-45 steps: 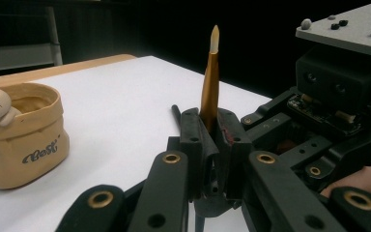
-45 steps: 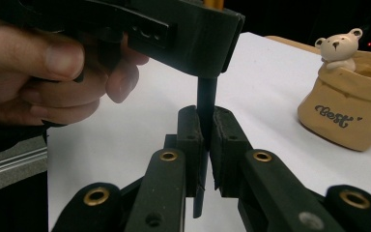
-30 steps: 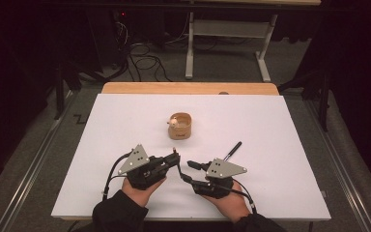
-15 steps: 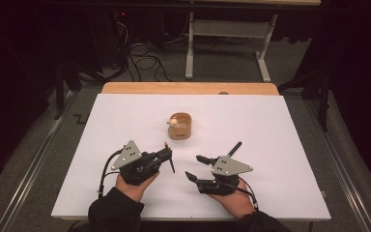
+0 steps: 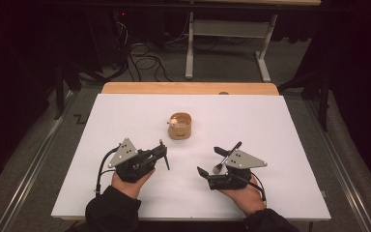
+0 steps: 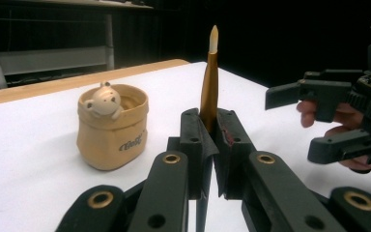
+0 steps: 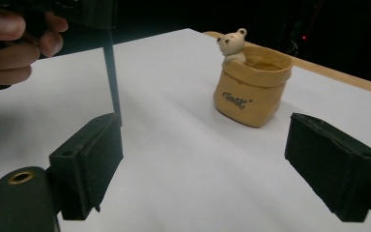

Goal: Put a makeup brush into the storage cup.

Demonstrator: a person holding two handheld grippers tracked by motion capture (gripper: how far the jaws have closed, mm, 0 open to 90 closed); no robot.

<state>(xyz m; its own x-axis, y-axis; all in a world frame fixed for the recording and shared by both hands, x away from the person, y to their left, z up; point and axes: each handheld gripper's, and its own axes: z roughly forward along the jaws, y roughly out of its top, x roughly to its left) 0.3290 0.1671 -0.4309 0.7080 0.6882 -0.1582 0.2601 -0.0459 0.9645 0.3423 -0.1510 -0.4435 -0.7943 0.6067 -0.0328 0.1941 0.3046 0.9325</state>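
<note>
My left gripper (image 5: pixel 162 153) is shut on a thin stick (image 6: pixel 209 92) with an amber shaft, a pale tip pointing up and a dark lower end (image 7: pixel 111 72) hanging toward the table. A tan sack-shaped pot (image 5: pixel 181 126) with a small bear figure on its rim stands mid-table, beyond both grippers; it is also in the left gripper view (image 6: pixel 111 130) and the right gripper view (image 7: pixel 251 92). My right gripper (image 5: pixel 210 161) sits to the right of the stick. Its jaws have just been opening and stand wide apart (image 7: pixel 212 159) with nothing between them.
A black-handled brush (image 5: pixel 235 146) lies on the white tabletop (image 5: pixel 280 125) beside the right gripper, partly under it. A wooden strip (image 5: pixel 188 88) borders the table's far edge. Table legs and cables are on the floor beyond.
The right gripper's jaws have spread from nearly closed to wide and it has drawn away to the right. The left gripper keeps the stick, now clear of the right jaws.
</note>
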